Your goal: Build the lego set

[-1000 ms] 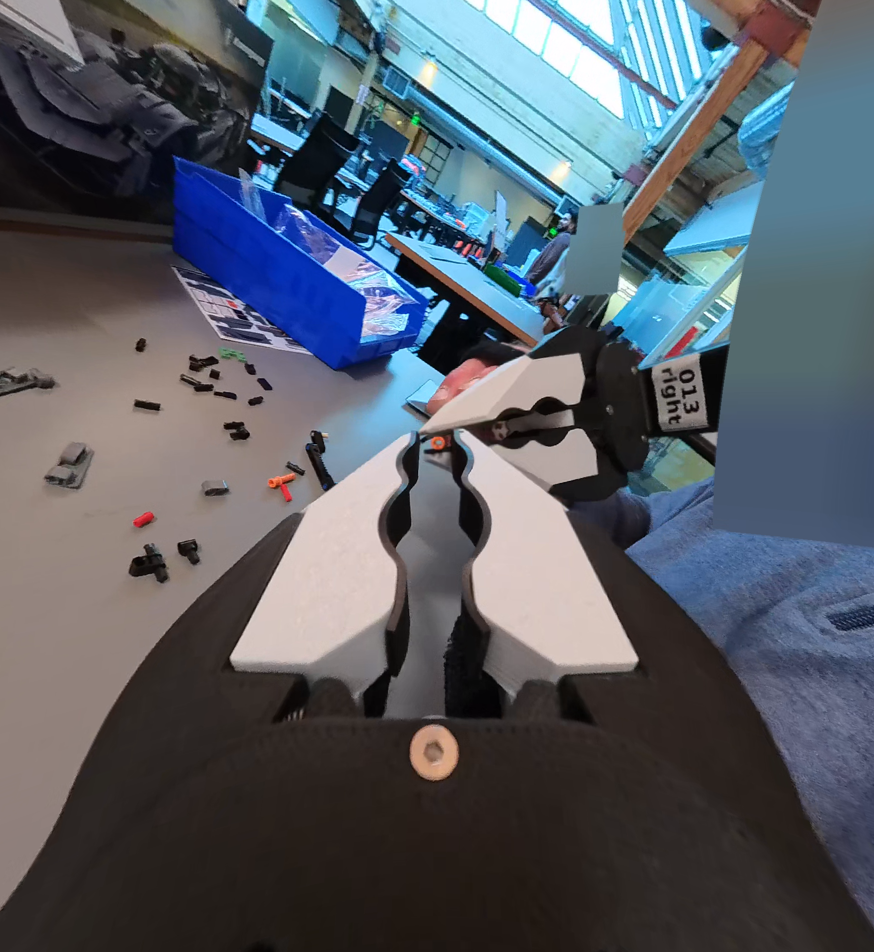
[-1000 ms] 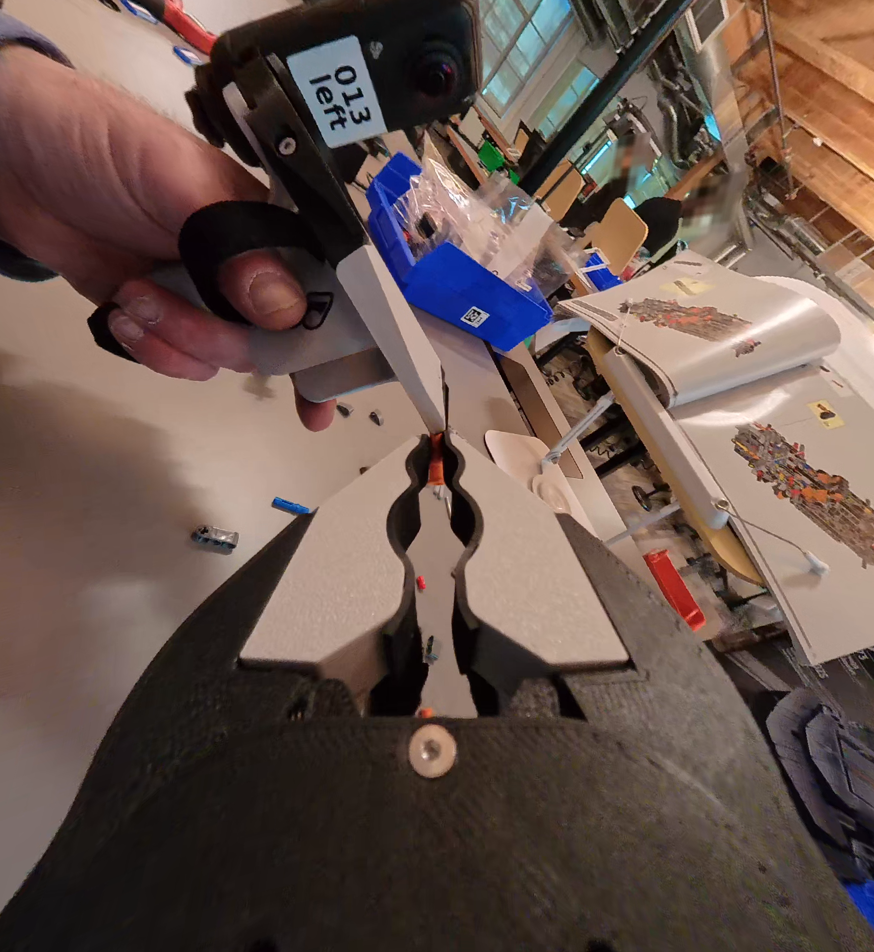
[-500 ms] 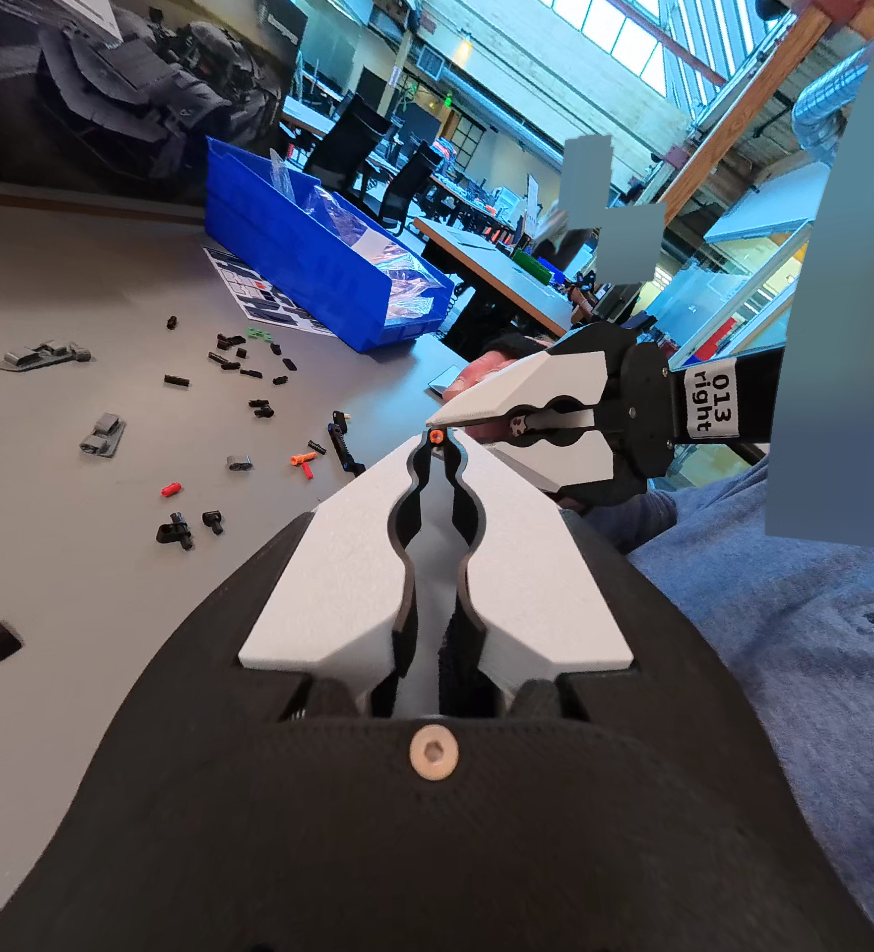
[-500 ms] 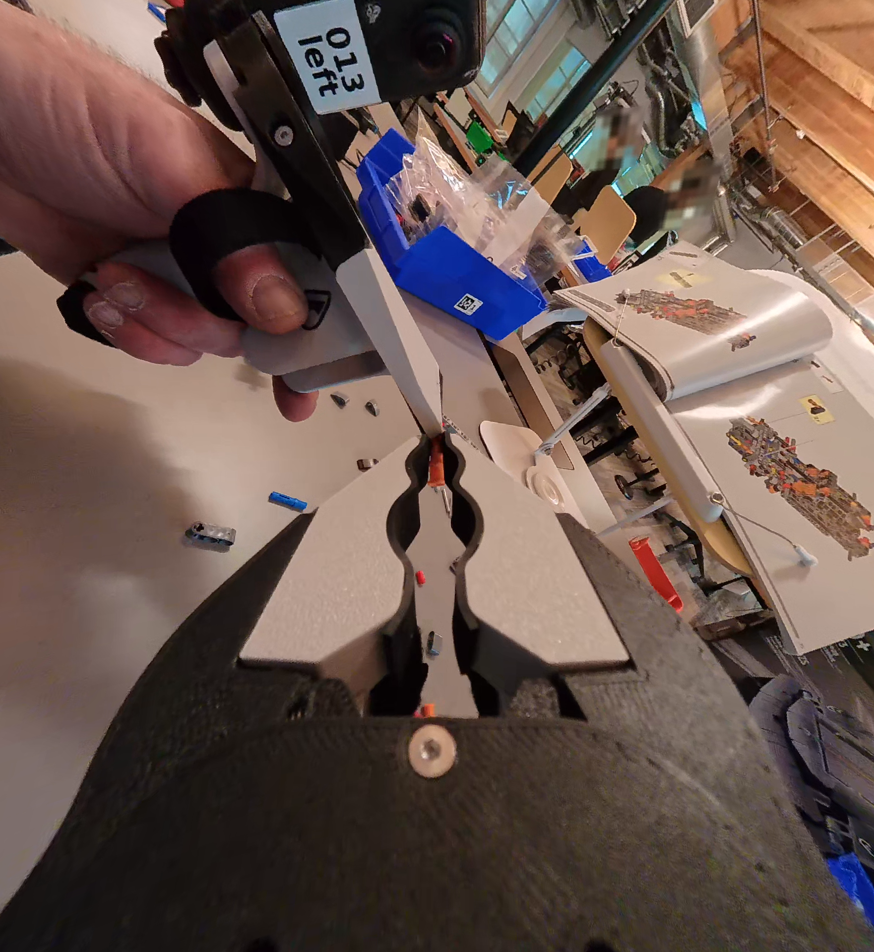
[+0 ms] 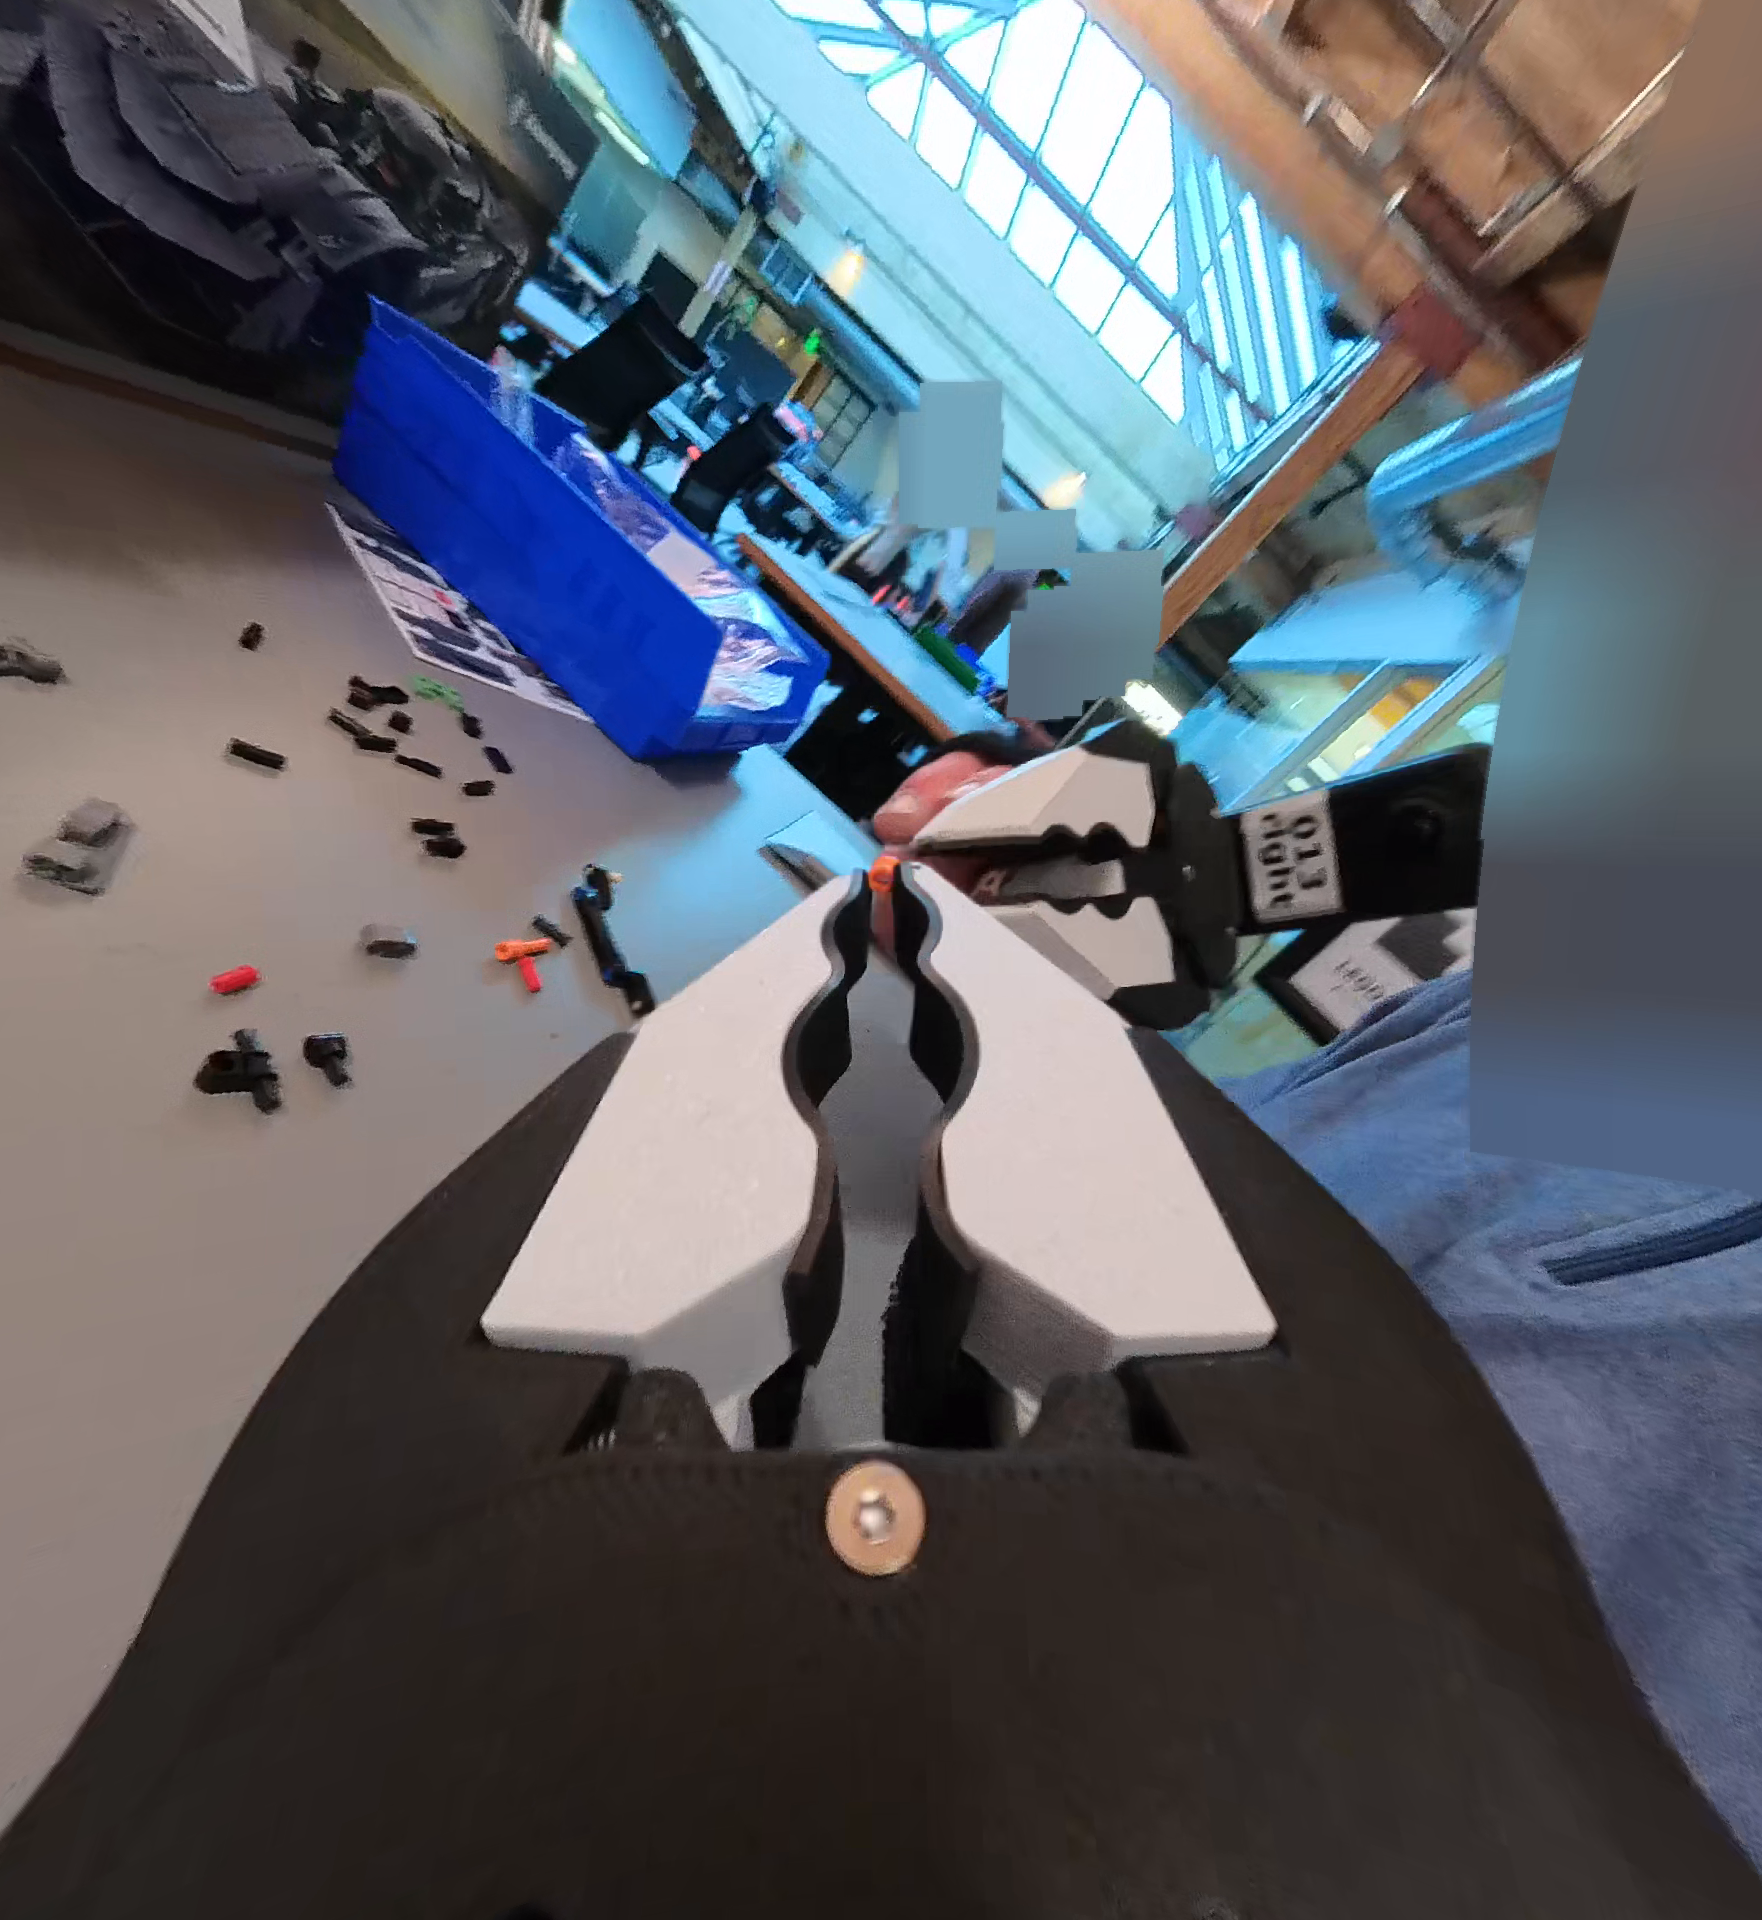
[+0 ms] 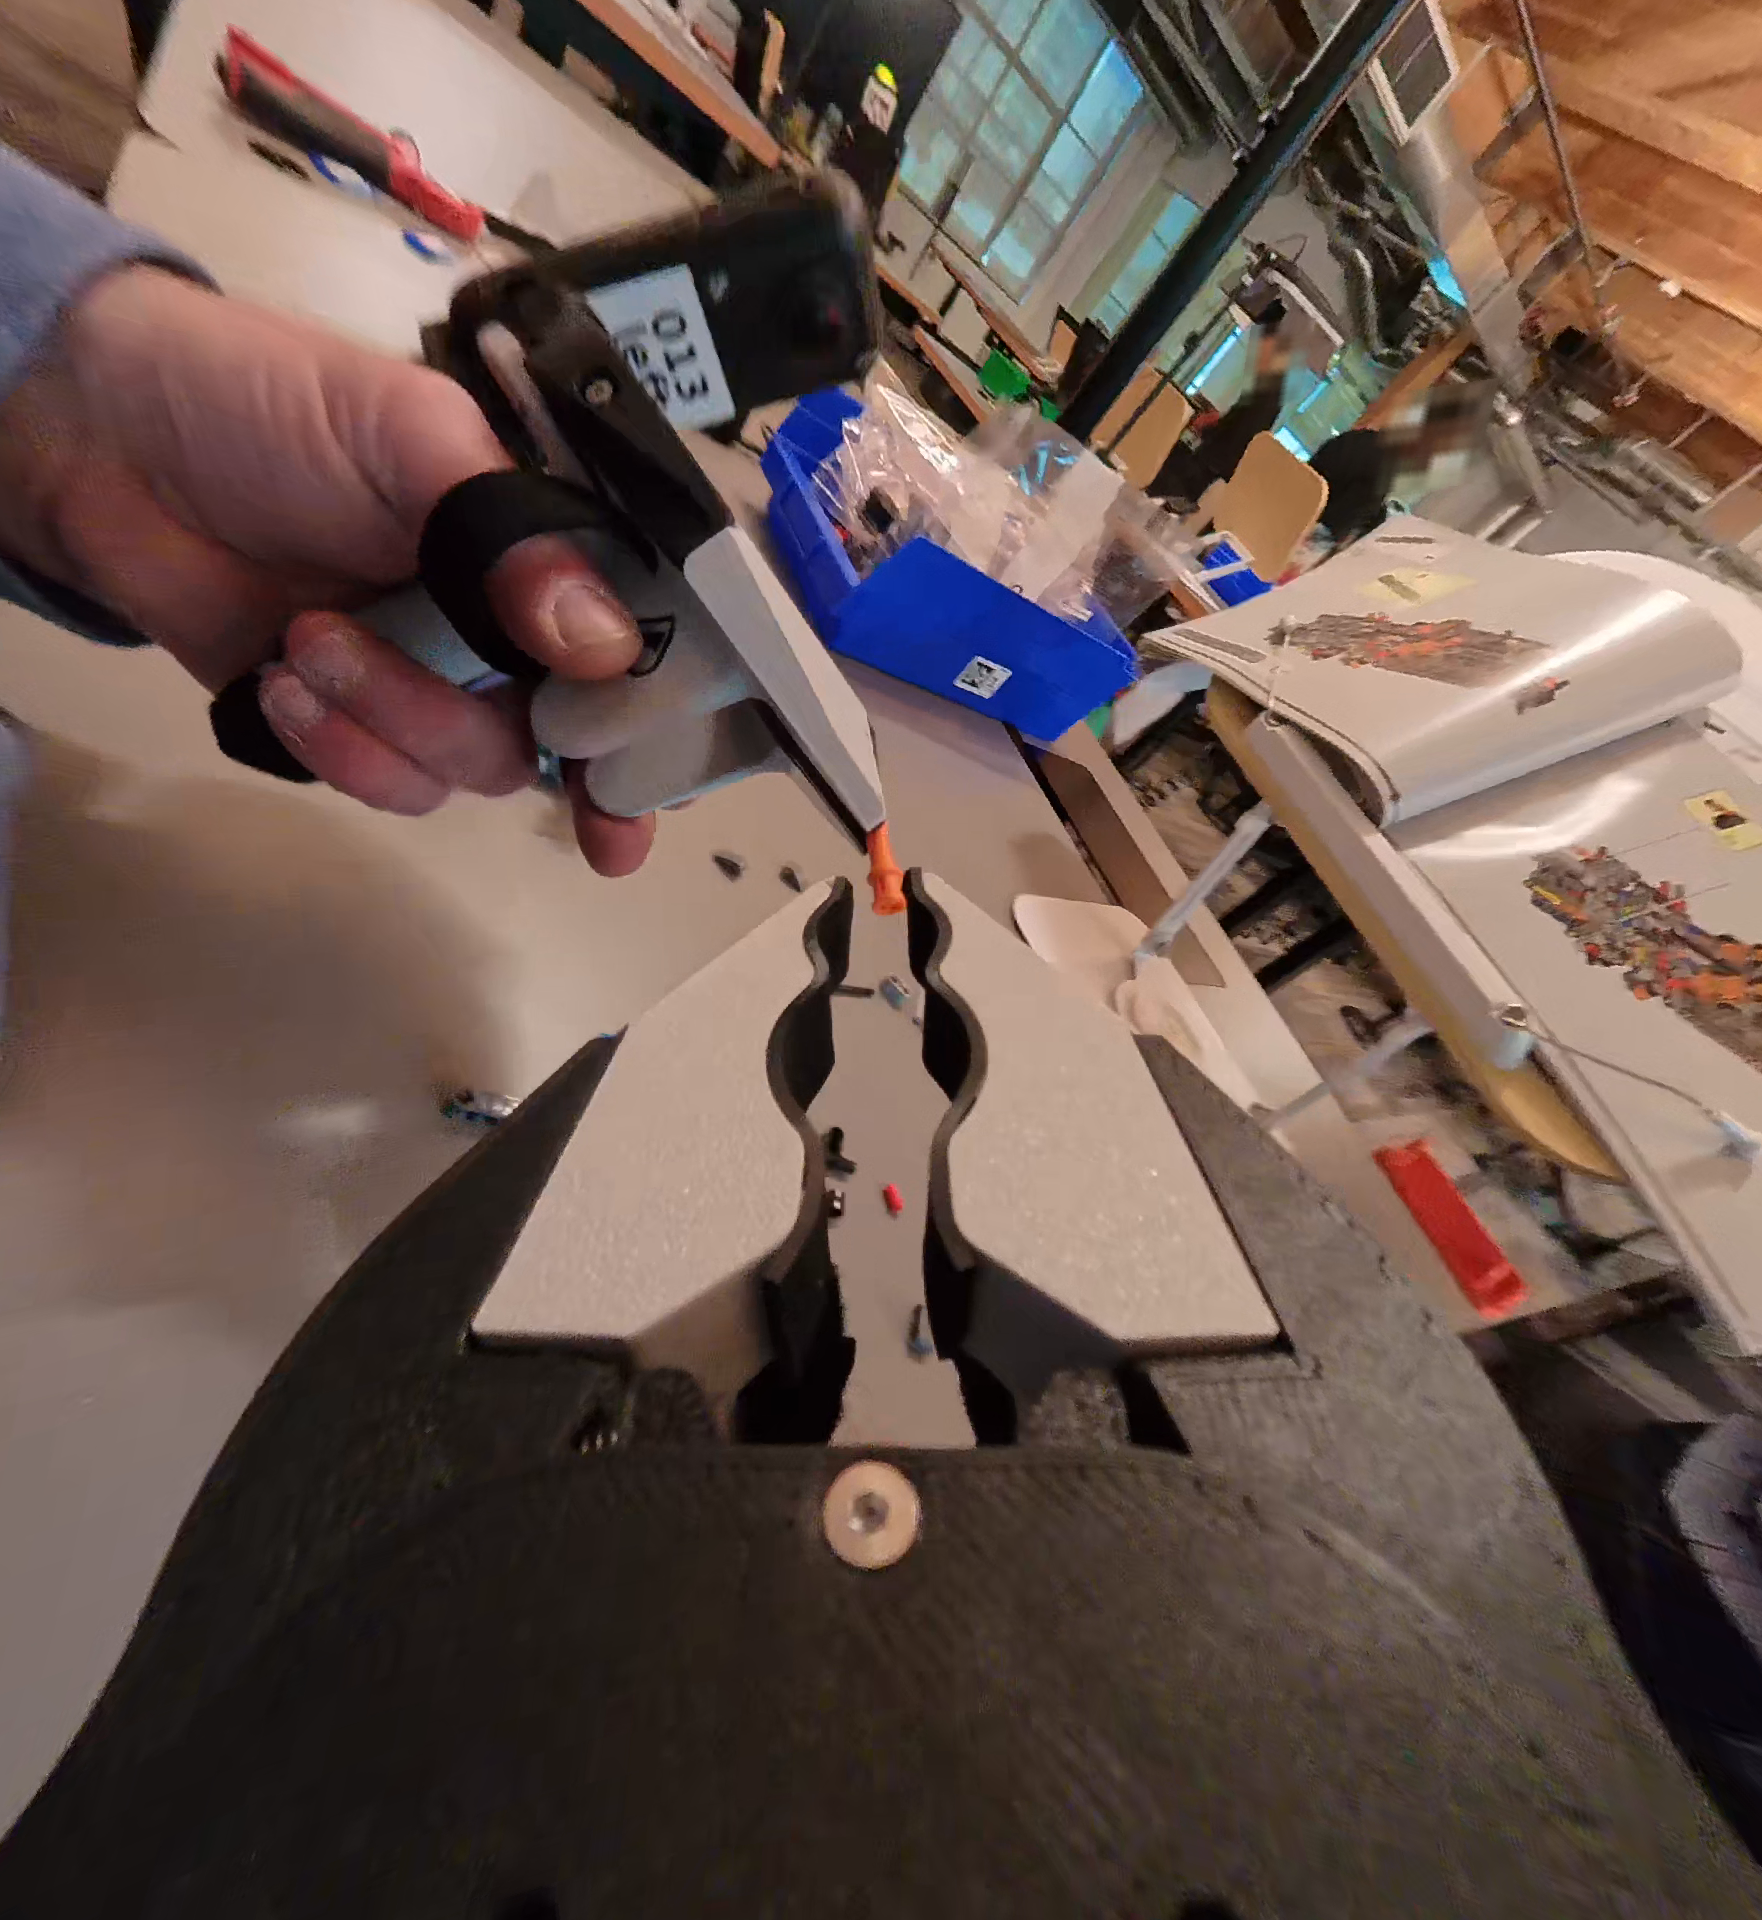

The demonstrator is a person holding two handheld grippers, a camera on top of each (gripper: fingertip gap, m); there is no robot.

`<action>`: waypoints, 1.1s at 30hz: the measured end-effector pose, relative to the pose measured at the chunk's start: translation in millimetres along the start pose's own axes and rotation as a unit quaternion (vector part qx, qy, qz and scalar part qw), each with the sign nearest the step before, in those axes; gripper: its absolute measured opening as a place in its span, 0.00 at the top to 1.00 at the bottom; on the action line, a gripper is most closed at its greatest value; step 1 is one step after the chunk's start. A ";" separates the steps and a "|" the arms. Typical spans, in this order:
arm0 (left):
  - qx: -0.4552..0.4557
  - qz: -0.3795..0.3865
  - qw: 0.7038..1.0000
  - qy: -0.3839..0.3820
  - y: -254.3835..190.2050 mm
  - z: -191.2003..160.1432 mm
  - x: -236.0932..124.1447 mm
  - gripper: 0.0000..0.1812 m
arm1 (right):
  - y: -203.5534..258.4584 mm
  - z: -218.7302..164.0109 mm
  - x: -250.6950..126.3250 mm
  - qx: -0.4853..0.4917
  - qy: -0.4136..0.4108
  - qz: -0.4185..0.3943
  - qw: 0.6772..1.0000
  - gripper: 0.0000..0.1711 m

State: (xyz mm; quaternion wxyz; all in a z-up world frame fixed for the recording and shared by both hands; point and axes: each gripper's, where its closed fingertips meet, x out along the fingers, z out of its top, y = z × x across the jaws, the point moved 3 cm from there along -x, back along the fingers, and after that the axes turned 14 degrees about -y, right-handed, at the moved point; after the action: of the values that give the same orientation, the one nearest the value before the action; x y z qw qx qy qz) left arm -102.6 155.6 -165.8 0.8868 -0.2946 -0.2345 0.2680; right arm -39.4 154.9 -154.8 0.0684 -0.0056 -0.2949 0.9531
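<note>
My left gripper is pinched tight on a small orange pin, which sticks out past its tips, lifted above the grey worktop. My right gripper stands slightly parted with nothing between its tips; the pin's free end hangs just at its mouth, and I cannot tell whether it touches. On the worktop near the blue bin lie scattered black pieces, a red pin and another orange pin. An open instruction booklet sits beyond the bin.
</note>
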 end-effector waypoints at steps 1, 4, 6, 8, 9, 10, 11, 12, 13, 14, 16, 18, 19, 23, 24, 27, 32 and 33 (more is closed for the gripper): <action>-0.018 -0.010 1.000 -0.008 -1.0 0.3 0.0 0.99 | -0.3 1.2 -0.7 0.015 -0.008 0.003 1.000 0.95; -0.062 -0.036 0.997 -0.022 -3.5 -1.4 1.1 0.99 | -1.9 2.4 -1.3 0.025 -0.017 0.004 1.000 0.96; -0.081 -0.051 0.995 -0.024 -4.9 -2.8 1.2 0.99 | -1.7 0.6 -1.0 0.031 -0.015 0.007 0.999 0.95; -0.092 -0.061 0.993 -0.029 -6.4 -2.8 1.3 0.99 | -0.6 -1.5 -1.1 0.033 -0.015 0.010 0.999 0.94; -0.094 -0.063 0.993 -0.025 -6.9 -4.2 1.6 0.99 | -0.2 -0.8 -1.3 0.038 -0.019 0.010 0.999 0.95; -0.097 -0.065 0.993 -0.023 -7.4 -5.5 2.0 0.99 | -0.2 1.1 -1.6 0.042 -0.027 0.010 0.999 0.96; -0.101 -0.069 0.992 -0.025 -8.0 -5.7 2.5 0.99 | 0.0 2.1 -1.7 0.045 -0.030 0.012 0.998 0.96; -0.107 -0.071 0.991 -0.025 -8.1 -6.5 2.9 0.99 | -0.1 1.8 -1.7 0.046 -0.028 0.013 0.998 0.96; -0.111 -0.071 0.991 -0.026 -7.2 -6.8 2.9 0.99 | -0.3 0.9 -1.8 0.047 -0.026 0.015 0.998 0.97; -0.116 -0.073 0.990 -0.028 -6.8 -7.2 3.0 0.99 | -0.4 0.8 -2.1 0.051 -0.027 0.016 0.998 0.97; -0.128 -0.080 0.988 -0.031 -7.1 -8.1 3.2 0.99 | 0.2 1.7 -3.2 0.058 -0.032 0.021 0.998 0.97; -0.135 -0.087 0.987 -0.028 -8.6 -9.7 3.7 0.99 | 0.8 3.2 -5.4 0.066 -0.036 0.030 0.997 0.98; -0.140 -0.091 0.986 -0.027 -9.8 -10.3 4.2 0.99 | 0.5 4.4 -6.6 0.075 -0.040 0.034 0.996 0.97; -0.120 -0.066 0.990 -0.021 -8.5 -11.3 5.8 0.91 | -1.1 4.5 -10.8 0.095 -0.042 0.039 0.994 0.98; -0.107 -0.055 0.993 -0.016 -7.8 -11.8 4.2 0.89 | -1.5 3.7 -12.2 0.097 -0.040 0.039 0.994 0.98; -0.013 0.010 0.999 0.035 -5.3 -23.8 -3.2 0.82 | -1.5 -3.4 -18.5 0.102 -0.024 0.039 0.994 0.98; 0.248 0.146 0.936 0.203 17.2 -59.8 -35.7 0.85 | 5.0 -21.2 -29.9 0.123 0.004 0.039 0.992 0.98; 0.279 0.164 0.915 0.241 22.7 -70.6 -41.0 0.86 | 7.1 -24.1 -31.1 0.127 0.007 0.039 0.991 0.98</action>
State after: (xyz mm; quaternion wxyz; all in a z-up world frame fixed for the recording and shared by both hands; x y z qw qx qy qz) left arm -100.3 117.9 -241.7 0.9063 -0.1248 0.1224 0.3848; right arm -8.3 158.5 -179.6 0.0330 -0.0149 -0.1704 0.9847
